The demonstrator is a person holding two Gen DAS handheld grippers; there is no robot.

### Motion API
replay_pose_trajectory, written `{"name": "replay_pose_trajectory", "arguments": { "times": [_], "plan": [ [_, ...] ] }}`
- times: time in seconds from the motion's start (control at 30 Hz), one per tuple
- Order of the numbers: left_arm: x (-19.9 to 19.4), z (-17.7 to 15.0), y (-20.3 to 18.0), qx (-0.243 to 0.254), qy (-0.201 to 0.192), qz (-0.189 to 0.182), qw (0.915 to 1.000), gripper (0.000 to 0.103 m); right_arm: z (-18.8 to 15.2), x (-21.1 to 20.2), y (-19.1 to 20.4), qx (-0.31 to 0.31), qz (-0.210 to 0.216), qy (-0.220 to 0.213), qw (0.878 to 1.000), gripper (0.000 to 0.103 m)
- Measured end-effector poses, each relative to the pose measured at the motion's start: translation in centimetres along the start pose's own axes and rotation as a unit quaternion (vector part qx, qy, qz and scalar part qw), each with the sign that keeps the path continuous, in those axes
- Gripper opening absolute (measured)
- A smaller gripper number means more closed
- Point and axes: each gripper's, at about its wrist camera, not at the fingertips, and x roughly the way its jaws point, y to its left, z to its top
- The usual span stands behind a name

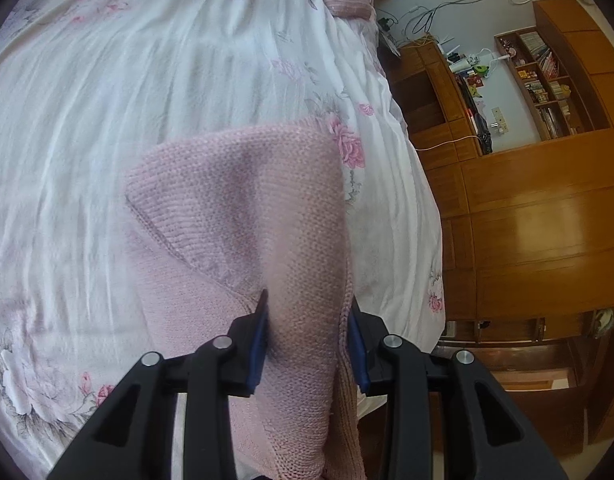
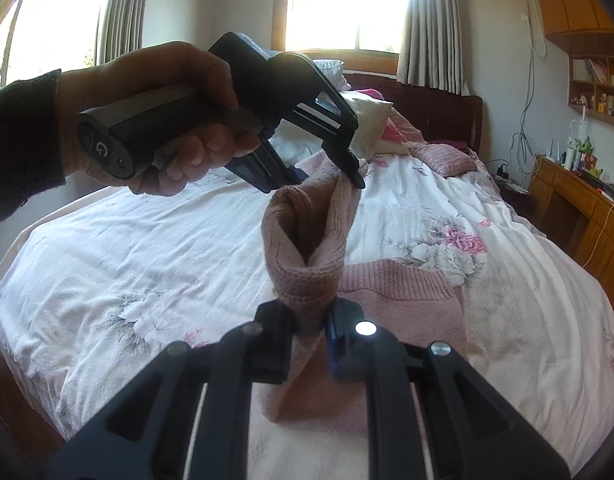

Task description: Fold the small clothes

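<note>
Holding one edge of the pink knit sweater (image 2: 307, 248) at two spots, both grippers lift it clear of the bed (image 2: 107, 240), most likely so the fabric hangs free and can be laid over itself in a fold. The rest of the sweater lies flat on the bed below the raised part, its ribbed hem just beside the lifted fold on the side toward the wooden cabinets (image 2: 587, 208).

The right gripper (image 2: 311, 344) has its fingers (image 2: 275, 340) closed nearly together, pinching a rolled bunch of knit between them. The left gripper (image 2: 331, 168) sits above and beyond that bunch, its tips clamped on the far end of the same edge; in its own wrist view the left gripper's fingers (image 1: 257, 344) stand somewhat apart with a thick wad of sweater filling the gap between the blue pads, so they grip it rather than hang open.

A hand (image 2: 155, 120) in a dark sleeve wraps the left tool's handle, held level above the sweater, nose angled down toward the cloth. The right tool points forward across the bed, low and close to the sweater
</note>
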Motion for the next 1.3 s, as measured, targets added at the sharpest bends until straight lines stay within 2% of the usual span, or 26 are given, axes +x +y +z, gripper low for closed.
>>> {"name": "replay_pose_trajectory", "arguments": {
  "times": [0.23, 0.57, 0.7, 0.77, 0.87, 0.93, 0.97, 1.0, 1.07, 1.1, 1.17, 1.3],
  "plan": [
    [3.8, 0.5, -3.3, 0.014, 0.017, 0.025, 0.9995, 0.035, -1.3, -0.2, -3.6, 0.038, -0.002, 0.002, 0.999, 0.012],
    [10.5, 0.5, -5.3, 0.019, 0.043, 0.061, 0.9970, 0.034, -4.5, 0.4, -8.9, 0.087, -0.005, 0.022, 0.996, 0.012],
    [13.0, 0.3, -6.2, 0.022, 0.054, 0.068, 0.9960, 0.024, -5.9, 0.9, -10.6, 0.109, -0.002, 0.032, 0.994, 0.012],
    [14.3, 0.0, -6.7, 0.027, 0.059, 0.075, 0.9951, 0.024, -6.8, 1.3, -11.5, 0.127, 0.009, 0.040, 0.991, 0.012],
    [16.0, -0.8, -6.6, 0.022, 0.067, 0.074, 0.9948, 0.025, -8.8, 2.4, -13.7, 0.182, 0.047, 0.066, 0.980, 0.012],
    [16.1, -1.4, -6.2, 0.014, 0.060, 0.058, 0.9964, 0.028, -10.4, 2.9, -14.9, 0.218, 0.073, 0.083, 0.970, 0.013],
    [15.9, -1.6, -6.1, 0.013, 0.054, 0.050, 0.9972, 0.038, -11.3, 3.2, -15.4, 0.236, 0.089, 0.094, 0.963, 0.016],
    [15.4, -1.9, -5.9, 0.013, 0.046, 0.043, 0.9979, 0.042, -12.1, 3.6, -16.1, 0.255, 0.105, 0.105, 0.955, 0.018],
    [14.3, -2.4, -5.6, 0.020, 0.031, 0.035, 0.9987, 0.052, -13.7, 4.3, -17.6, 0.299, 0.155, 0.115, 0.934, 0.032],
    [13.7, -2.7, -5.3, 0.020, 0.026, 0.029, 0.9990, 0.054, -14.4, 4.7, -18.6, 0.326, 0.182, 0.120, 0.920, 0.052],
    [12.4, -3.5, -4.4, 0.020, 0.021, 0.015, 0.9995, 0.059, -15.3, 5.7, -20.4, 0.374, 0.237, 0.127, 0.887, 0.073],
    [9.3, -5.8, -2.6, 0.029, 0.005, -0.029, 0.9992, 0.065, -15.2, 9.3, -23.9, 0.442, 0.350, 0.157, 0.811, 0.073]
  ]
}}
